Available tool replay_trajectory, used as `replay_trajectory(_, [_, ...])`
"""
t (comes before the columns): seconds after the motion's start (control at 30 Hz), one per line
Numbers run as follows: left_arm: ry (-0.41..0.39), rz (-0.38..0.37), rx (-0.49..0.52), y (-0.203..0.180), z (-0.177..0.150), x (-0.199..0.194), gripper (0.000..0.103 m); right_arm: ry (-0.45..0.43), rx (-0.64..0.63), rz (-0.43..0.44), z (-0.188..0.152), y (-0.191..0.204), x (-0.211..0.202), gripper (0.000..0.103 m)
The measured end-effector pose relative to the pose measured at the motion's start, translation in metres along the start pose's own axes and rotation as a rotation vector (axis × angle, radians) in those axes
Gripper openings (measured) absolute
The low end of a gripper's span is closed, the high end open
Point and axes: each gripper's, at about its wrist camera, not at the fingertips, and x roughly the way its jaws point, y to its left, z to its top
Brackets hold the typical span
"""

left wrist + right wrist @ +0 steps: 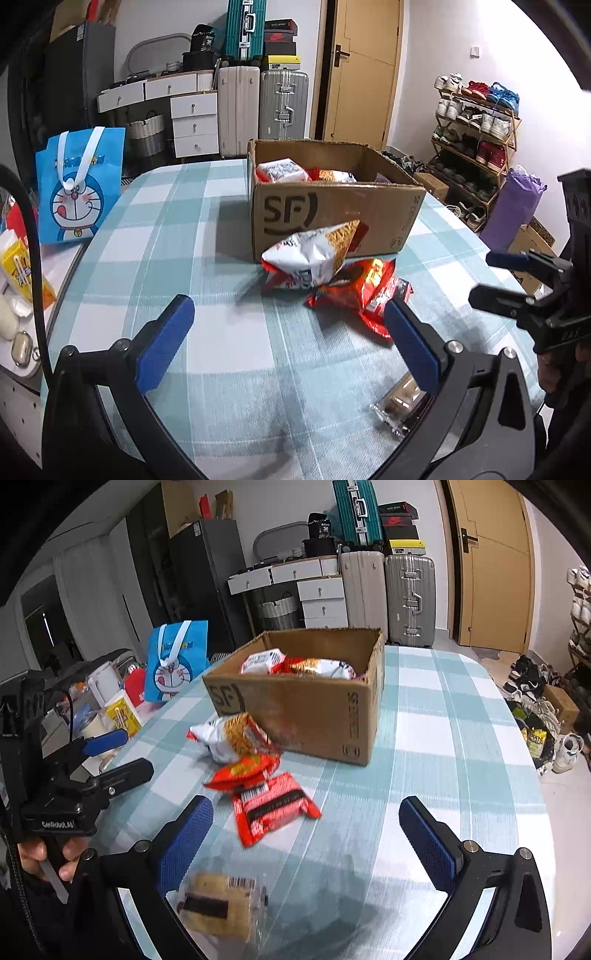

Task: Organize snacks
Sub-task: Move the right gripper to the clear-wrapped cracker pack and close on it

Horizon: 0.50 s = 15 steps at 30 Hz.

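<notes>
Snacks (314, 254) lie loose beside the box (332, 218) mid-table, likely awaiting packing; left tongs (288, 339) and right tongs (306, 834) both gape, empty.

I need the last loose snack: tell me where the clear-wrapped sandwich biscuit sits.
The sandwich biscuit lies on the checked tablecloth nearest the camera, beside the right gripper, in front of the red snack packets and the cardboard box.

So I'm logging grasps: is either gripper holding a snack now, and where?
Nothing is held. The left gripper and right gripper are both open above the table.
</notes>
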Motion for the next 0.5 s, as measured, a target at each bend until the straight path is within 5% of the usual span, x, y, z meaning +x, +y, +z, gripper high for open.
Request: replay_trajectory(0.5, [0.061,0.027,-0.015,0.0,-0.023,0.017,0.102,0.181,-0.064,0.03,-0.045,0.02,0.029,0.102])
